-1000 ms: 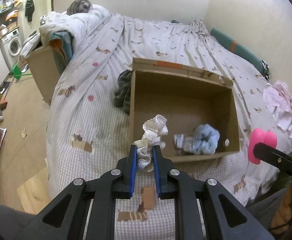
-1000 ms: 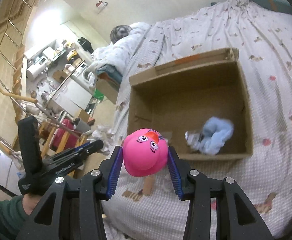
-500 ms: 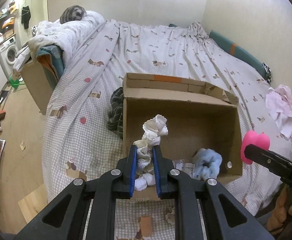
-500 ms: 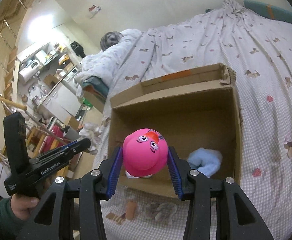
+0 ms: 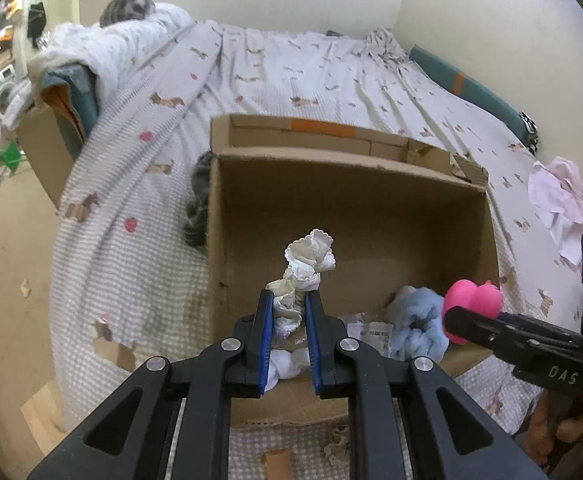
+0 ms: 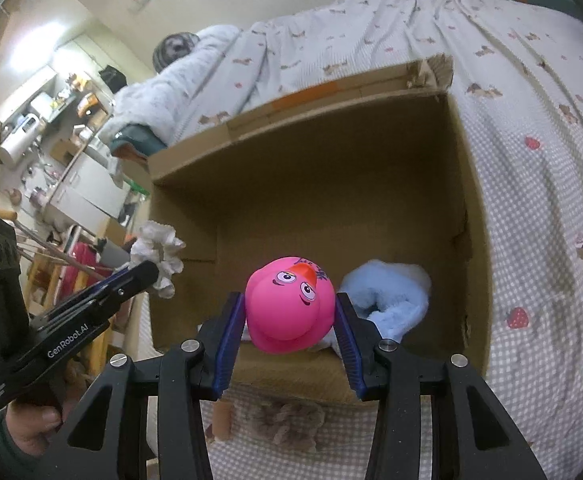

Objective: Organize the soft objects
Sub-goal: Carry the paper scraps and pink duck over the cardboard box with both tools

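My left gripper [image 5: 287, 300] is shut on a crumpled white cloth [image 5: 309, 256] that sticks up past its fingertips, over the near left part of an open cardboard box [image 5: 347, 168]. My right gripper [image 6: 289, 300] is shut on a pink rubber duck [image 6: 289, 304], held over the box's [image 6: 299, 108] near edge. From the left wrist view the duck [image 5: 473, 304] shows at the right. From the right wrist view the white cloth [image 6: 157, 252] shows at the left. A light blue fluffy cloth [image 5: 419, 320] [image 6: 387, 292] and a paper label [image 5: 371, 334] lie on the box floor.
The box sits on a bed with a patterned checked cover [image 5: 139, 216]. A dark grey cloth [image 5: 197, 200] lies against the box's left wall, pink-white clothes [image 5: 559, 200] at the bed's right. A fuzzy brown item [image 6: 287, 416] lies before the box. A kitchen area [image 6: 51, 128] lies left.
Both grippers have moved forward and down toward the box, which now looms larger. The cloth and the duck now hang over its near edge. Both grips are unchanged.
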Available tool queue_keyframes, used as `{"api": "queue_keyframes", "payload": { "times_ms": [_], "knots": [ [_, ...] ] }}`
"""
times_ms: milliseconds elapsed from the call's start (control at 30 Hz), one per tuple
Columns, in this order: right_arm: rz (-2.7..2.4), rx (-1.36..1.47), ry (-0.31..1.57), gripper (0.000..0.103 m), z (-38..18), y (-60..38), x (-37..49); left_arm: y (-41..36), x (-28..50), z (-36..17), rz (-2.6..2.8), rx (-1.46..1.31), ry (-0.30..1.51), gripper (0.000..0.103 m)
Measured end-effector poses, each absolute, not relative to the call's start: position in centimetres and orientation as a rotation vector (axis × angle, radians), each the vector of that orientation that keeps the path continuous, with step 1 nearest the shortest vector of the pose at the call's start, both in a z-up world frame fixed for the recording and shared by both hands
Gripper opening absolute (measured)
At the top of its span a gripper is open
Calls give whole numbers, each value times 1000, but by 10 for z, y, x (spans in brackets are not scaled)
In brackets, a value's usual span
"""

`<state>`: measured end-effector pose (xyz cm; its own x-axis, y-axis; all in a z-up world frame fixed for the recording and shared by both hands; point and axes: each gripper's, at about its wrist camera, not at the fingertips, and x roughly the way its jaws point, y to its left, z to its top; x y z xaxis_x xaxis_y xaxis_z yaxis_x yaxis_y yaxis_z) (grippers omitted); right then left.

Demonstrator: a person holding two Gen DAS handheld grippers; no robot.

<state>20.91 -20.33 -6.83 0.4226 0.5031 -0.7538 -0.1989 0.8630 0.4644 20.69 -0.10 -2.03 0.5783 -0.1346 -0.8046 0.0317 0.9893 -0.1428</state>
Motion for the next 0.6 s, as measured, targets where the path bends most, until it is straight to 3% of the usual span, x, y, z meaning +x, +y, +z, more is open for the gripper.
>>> {"api": "queue_keyframes", "payload": {
  "times_ms": [600],
  "knots": [
    [403, 253, 1168, 47, -103, -185, 227, -1, 217, -50, -90, -142, 1030, 14]
  ]
}}
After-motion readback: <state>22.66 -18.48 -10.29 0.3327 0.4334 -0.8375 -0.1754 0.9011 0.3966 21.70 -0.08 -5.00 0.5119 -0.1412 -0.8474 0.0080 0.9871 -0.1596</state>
